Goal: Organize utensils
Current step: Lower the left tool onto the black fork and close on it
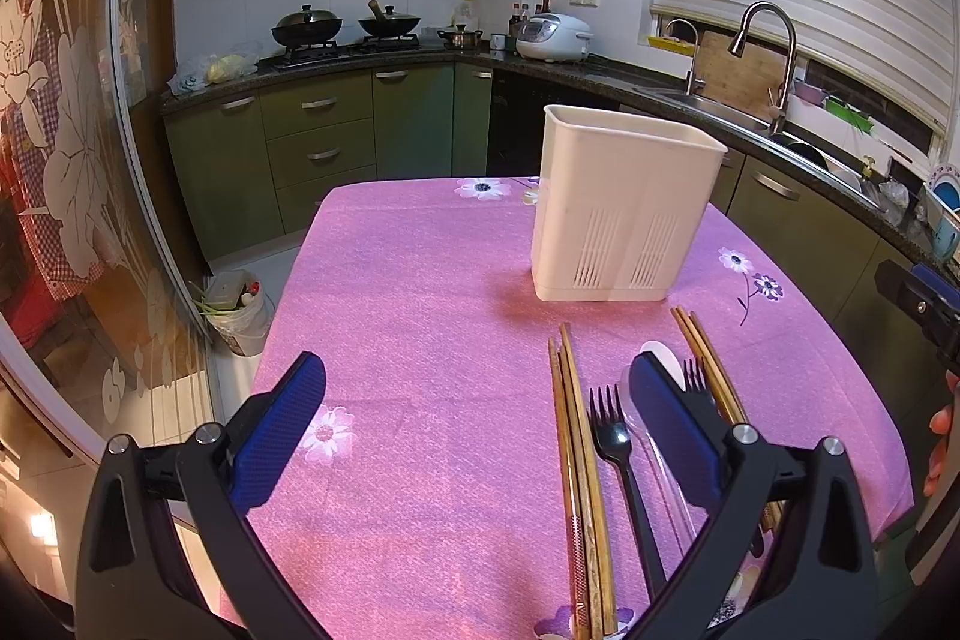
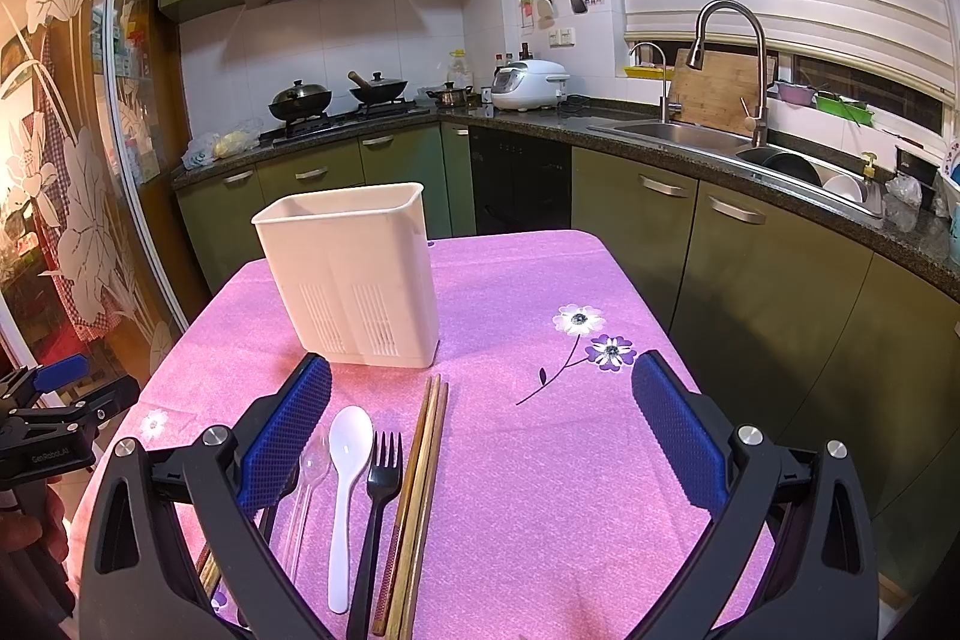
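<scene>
A cream slotted utensil holder (image 1: pixel 624 208) (image 2: pixel 354 274) stands upright on the pink flowered tablecloth (image 1: pixel 420 340) (image 2: pixel 540 460). In front of it the utensils lie in a row. The left wrist view shows a pair of wooden chopsticks (image 1: pixel 576 460), a black fork (image 1: pixel 612 448), a clear spoon (image 1: pixel 657 466) and a second pair of chopsticks (image 1: pixel 711 370). The right wrist view shows a white spoon (image 2: pixel 348 460), a black fork (image 2: pixel 381 478) and chopsticks (image 2: pixel 420 484). My left gripper (image 1: pixel 480 424) is open over the cloth, and its right finger covers part of the row. My right gripper (image 2: pixel 486 430) is open above the utensils and holds nothing.
A white bucket with scraps (image 1: pixel 240 310) stands on the floor past the table's left edge. Green cabinets and a dark counter with a sink (image 2: pixel 678 133) and a stove (image 2: pixel 336 112) wrap around behind and to the right. A decorated glass door (image 1: pixel 72 160) is at the left.
</scene>
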Action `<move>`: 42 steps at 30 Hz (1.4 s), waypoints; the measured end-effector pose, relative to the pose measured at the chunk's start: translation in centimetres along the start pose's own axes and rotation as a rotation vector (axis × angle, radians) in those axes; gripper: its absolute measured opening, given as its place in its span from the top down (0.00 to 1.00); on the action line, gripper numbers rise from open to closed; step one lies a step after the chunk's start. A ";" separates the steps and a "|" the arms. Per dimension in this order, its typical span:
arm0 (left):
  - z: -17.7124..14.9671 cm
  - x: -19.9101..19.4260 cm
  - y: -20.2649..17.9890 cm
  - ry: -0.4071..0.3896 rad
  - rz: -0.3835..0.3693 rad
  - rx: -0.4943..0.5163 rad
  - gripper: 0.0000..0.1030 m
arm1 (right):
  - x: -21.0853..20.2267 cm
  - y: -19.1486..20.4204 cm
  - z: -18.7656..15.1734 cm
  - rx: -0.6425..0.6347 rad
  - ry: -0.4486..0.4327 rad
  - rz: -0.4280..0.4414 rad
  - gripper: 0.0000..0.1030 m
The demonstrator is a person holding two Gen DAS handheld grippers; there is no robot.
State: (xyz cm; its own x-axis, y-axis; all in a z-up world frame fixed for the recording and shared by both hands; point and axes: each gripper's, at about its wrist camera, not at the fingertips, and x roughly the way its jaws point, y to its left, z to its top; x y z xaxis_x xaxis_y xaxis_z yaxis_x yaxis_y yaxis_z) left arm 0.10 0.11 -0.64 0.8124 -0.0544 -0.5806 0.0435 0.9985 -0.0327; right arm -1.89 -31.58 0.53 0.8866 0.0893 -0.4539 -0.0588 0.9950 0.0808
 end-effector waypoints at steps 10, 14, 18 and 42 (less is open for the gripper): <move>-0.2 0.9 -0.4 0.052 -0.014 -0.013 0.06 | 0.7 -0.3 -0.3 0.026 0.038 -0.006 0.04; -0.5 2.4 -1.7 0.153 -0.044 -0.022 0.06 | 1.4 -0.7 -0.5 0.049 0.078 0.000 0.04; -1.6 3.2 -5.2 0.207 -0.056 0.067 0.06 | 1.6 -0.9 -0.6 0.047 0.088 -0.010 0.04; -4.0 8.4 -8.9 0.358 -0.069 0.054 0.62 | 4.0 -5.0 -1.5 0.126 0.147 -0.013 0.04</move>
State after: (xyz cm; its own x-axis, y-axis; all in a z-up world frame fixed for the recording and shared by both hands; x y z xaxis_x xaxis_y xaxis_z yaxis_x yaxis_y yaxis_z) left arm 4.20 -9.21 -8.52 0.5515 -0.1090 -0.8270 0.1298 0.9906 -0.0441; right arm 1.29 -36.10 -3.00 0.8096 0.0910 -0.5799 0.0184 0.9835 0.1800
